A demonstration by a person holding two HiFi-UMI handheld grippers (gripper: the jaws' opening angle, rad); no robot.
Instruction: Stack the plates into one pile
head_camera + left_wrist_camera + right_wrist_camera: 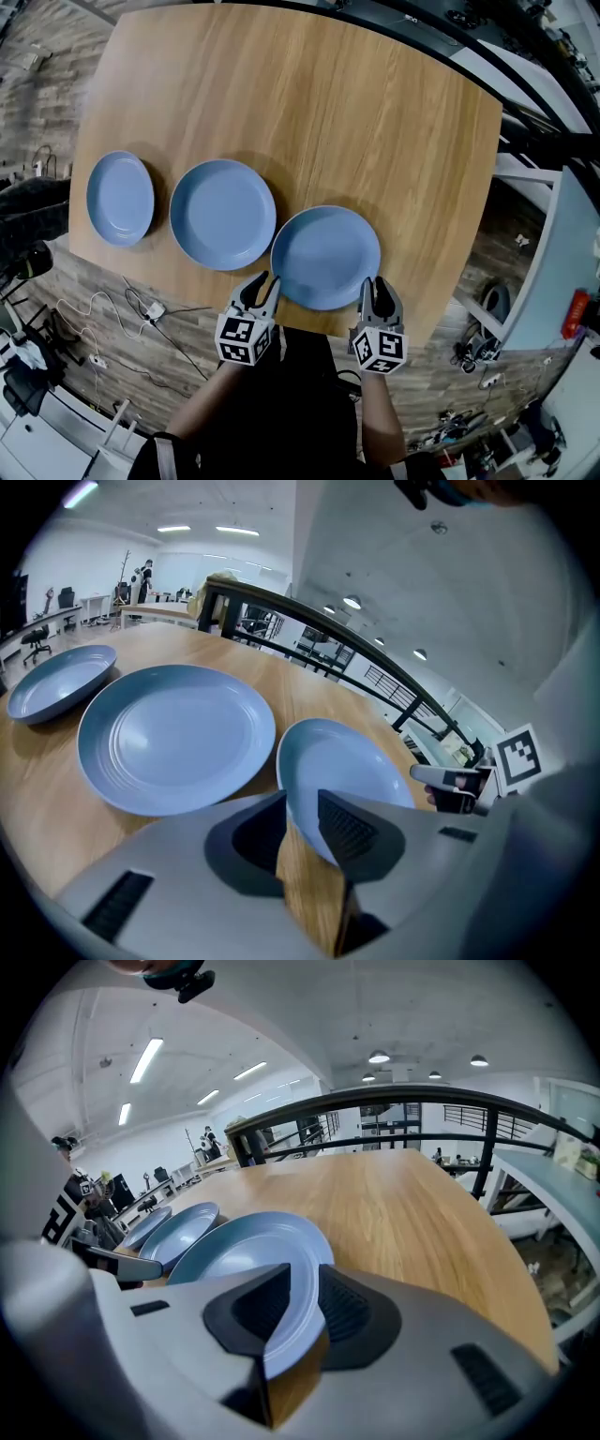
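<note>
Blue near plate [326, 255] lies flat at the table's [328, 112] front edge, apart from any pile. The middle plate [222, 214] rests just beside it to the left, their rims almost touching, and the small plate [120, 197] lies further left again. None is stacked yet.

The left gripper [260, 284] sits at the near plate's front-left rim and the right gripper [375, 286] at its front-right rim. Each points steeply down. Both grippers are released: in each gripper view the jaws stand apart, with the near plate's rim showing in the gap and not clamped.

The symmetric placement suggests a two-sided lift. Taking the rim at opposite points would keep the near plate level as it is carried left onto the middle plate. The approach comes from the front edge, probably because the rim overhangs least there and is easiest to reach.
</note>
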